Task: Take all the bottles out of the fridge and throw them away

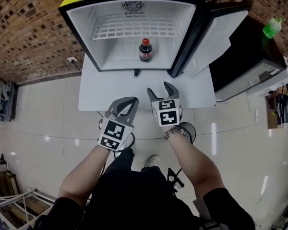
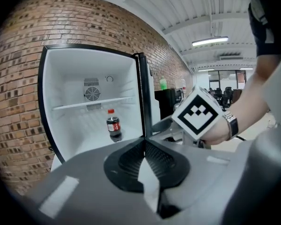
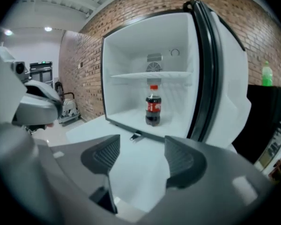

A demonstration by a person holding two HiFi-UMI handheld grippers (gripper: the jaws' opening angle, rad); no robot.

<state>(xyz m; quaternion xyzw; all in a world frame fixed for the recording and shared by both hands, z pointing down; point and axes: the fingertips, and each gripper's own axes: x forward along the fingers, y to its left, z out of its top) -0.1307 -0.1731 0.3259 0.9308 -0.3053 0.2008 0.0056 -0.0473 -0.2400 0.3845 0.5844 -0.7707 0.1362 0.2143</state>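
- Left gripper (image 1: 132, 100), before the fridge (image 1: 86, 37): jaws together, empty.
- Right gripper (image 1: 159, 89), also before the fridge: jaws apart, empty.
- Bottle (image 1: 145, 50) upright inside the fridge.

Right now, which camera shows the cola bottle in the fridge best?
The right gripper view: the bottle stands near the middle, side-on, red cap and label plain. The left gripper view shows the bottle smaller, off to the left. The head view looks down on the bottle, mostly its cap.
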